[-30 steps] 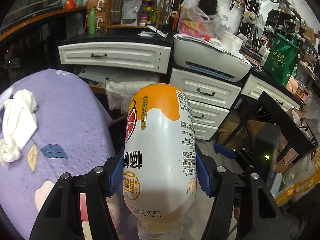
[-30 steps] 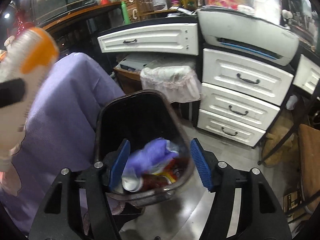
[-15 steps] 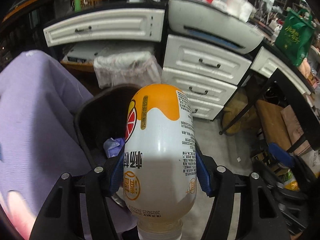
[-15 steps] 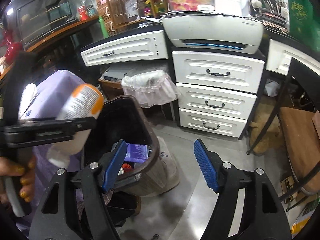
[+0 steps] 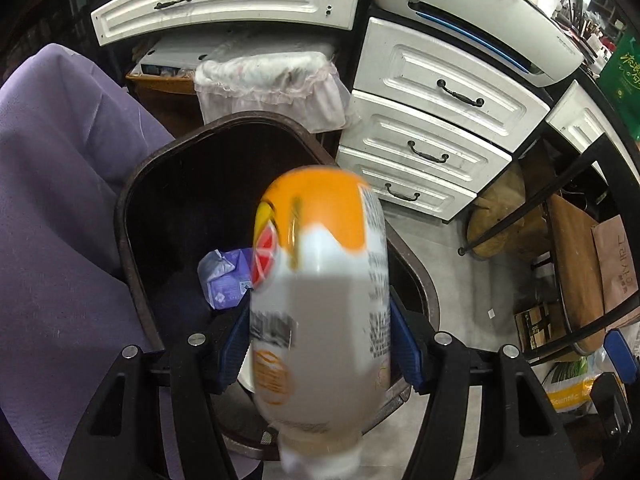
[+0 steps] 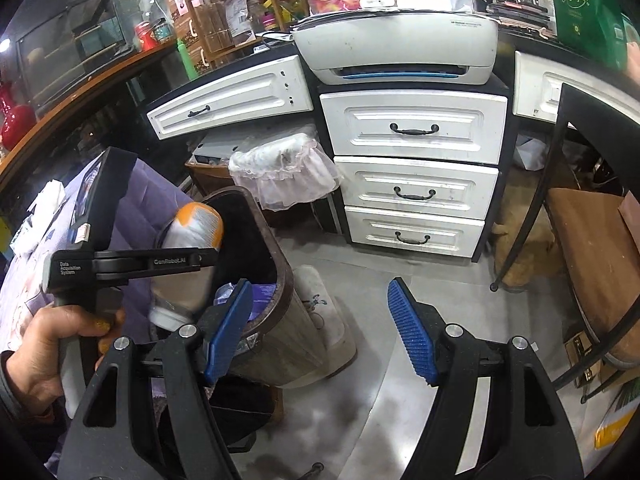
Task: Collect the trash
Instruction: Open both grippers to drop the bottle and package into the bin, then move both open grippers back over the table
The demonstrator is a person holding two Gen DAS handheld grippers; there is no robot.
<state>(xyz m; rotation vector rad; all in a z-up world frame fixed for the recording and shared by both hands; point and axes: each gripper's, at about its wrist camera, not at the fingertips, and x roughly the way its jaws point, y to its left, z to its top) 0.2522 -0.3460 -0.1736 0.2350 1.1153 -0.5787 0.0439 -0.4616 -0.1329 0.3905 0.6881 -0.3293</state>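
Fingers of left gripper opening; blurred drink bottle now above trash bin, dropping. Right gripper open, empty.

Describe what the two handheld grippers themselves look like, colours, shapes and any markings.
Both are black plastic clamps. The right gripper has ribbed blue pads and silver screw heads on triangular cut-out arms. The left gripper shows white lettering: "GenRobot.AI" along its arm and "Data Acquisition System" on its body.

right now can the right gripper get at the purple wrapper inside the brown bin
Probably not cleanly: the left gripper, its jaws opening around the bottle, hangs over the brown bin above the purple wrapper. The right gripper is open beside the rim.
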